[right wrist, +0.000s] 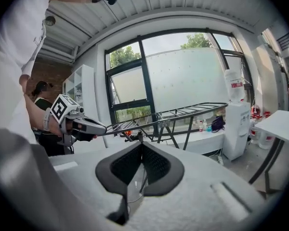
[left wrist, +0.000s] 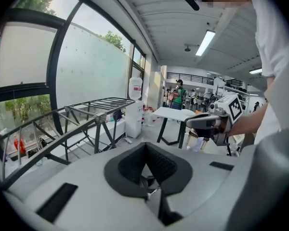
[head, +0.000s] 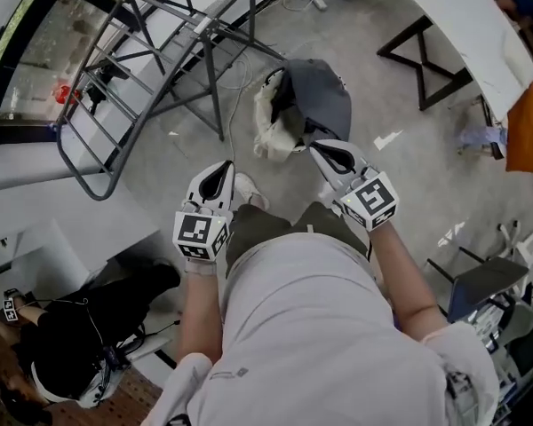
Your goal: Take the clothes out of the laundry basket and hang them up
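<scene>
In the head view the laundry basket [head: 268,124] stands on the concrete floor ahead of me, pale and soft-sided. A dark grey garment [head: 320,100] is draped over it. The metal drying rack [head: 151,56] stands at upper left by the window; its bars show bare in both gripper views [left wrist: 91,107] [right wrist: 183,113]. My left gripper [head: 220,174] and right gripper [head: 327,153] are held side by side in front of my waist, short of the basket. Both are shut with nothing between the jaws [left wrist: 145,144] [right wrist: 141,144]. Each gripper view also shows the other gripper [left wrist: 214,121] [right wrist: 79,124].
A white table [head: 466,25] on black trestle legs stands at upper right. A water dispenser [left wrist: 134,107] is next to the rack's far end. A seated person in black [head: 80,344] is at lower left. Cables lie on the floor near the rack's legs.
</scene>
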`<state>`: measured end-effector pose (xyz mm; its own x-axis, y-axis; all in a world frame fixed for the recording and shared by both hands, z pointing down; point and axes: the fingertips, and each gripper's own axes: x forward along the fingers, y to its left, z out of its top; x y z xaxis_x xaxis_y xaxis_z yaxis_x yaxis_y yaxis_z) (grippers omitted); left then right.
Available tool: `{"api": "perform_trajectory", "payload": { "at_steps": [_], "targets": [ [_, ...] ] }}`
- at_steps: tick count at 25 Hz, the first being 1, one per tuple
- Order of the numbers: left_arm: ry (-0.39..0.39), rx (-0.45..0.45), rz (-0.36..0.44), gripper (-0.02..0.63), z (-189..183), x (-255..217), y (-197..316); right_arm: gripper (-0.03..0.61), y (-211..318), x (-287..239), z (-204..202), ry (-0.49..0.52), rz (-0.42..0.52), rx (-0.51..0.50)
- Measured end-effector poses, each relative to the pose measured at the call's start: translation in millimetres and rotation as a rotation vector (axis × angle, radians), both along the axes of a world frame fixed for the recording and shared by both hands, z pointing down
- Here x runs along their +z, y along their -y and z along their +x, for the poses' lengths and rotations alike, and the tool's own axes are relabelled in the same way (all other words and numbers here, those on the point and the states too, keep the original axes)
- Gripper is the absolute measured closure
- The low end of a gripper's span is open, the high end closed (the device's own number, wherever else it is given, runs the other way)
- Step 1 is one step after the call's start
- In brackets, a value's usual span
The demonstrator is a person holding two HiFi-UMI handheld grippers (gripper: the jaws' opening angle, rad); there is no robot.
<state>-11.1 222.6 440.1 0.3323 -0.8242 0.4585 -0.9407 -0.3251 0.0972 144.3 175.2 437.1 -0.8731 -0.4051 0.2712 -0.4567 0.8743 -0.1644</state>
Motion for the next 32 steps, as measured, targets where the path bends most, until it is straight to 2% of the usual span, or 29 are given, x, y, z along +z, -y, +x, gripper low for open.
{"api": "perform_trajectory", "payload": {
  "at_steps": [4, 8, 11, 13, 17, 22, 27, 32],
  "targets": [
    [-0.03, -0.025, -0.009, 0.614, -86, 8, 16, 0.572, 17, 8, -89, -0.047, -0.047, -0.015],
    [-0.082, -0.024, -0.025, 0.614, -162, 21, 29, 0.572, 28, 39, -170, -0.12, -0.134, -0.039],
    [-0.09, -0.012, -0.051, 0.614, -208, 34, 30, 0.572, 39, 69, -212, -0.205, -0.176, -0.054],
    [-0.104, -0.036, -0.076, 0.614, -235, 42, 27, 0.572, 46, 92, -228, -0.267, -0.201, -0.062],
    [-0.145, -0.115, -0.121, 0.614, -267, 56, 13, 0.571, 58, 143, -239, -0.364, -0.291, -0.083],
    [-0.155, -0.192, -0.182, 0.614, -278, 78, -1, 0.548, 69, 222, -235, -0.512, -0.381, -0.124],
    [-0.159, -0.355, -0.274, 0.614, -283, 96, -29, 0.512, 59, 310, -224, -0.665, -0.471, -0.217],
    [-0.176, -0.501, -0.329, 0.614, -290, 120, -38, 0.471, 59, 397, -205, -0.81, -0.505, -0.269]
  ]
}}
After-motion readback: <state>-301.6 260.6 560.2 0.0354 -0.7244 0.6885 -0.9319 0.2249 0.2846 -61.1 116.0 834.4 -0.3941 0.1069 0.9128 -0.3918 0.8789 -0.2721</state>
